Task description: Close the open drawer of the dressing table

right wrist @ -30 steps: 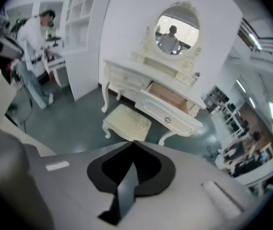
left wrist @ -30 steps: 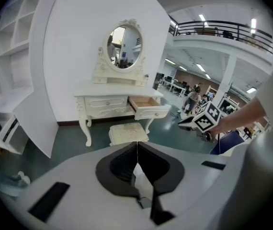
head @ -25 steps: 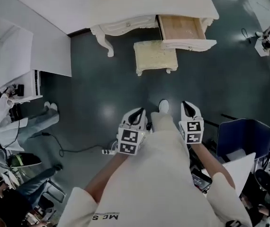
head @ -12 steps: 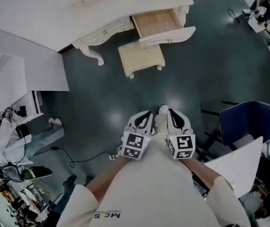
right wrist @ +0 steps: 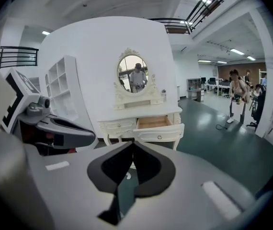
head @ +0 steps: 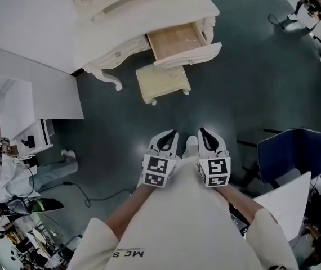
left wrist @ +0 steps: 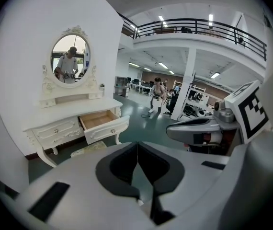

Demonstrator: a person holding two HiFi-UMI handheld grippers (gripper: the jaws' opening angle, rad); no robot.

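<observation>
Well back from open drawer (head: 177,41), L gripper (head: 169,135) & R gripper (head: 205,133) pressed together, empty

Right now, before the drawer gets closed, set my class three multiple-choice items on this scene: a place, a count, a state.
1. The stool stands: A on the floor in front of the dressing table; B on the tabletop; C inside the open drawer.
2. Drawers pulled out: A none; B one; C two.
3. The left hand-held gripper and right hand-held gripper are: A wide open; B clamped on a knob; C shut, empty.
Key: 1 A, it sits below the table's edge; 2 B, only one shows its wooden inside; 3 C, both pairs of jaws meet on nothing.
</observation>
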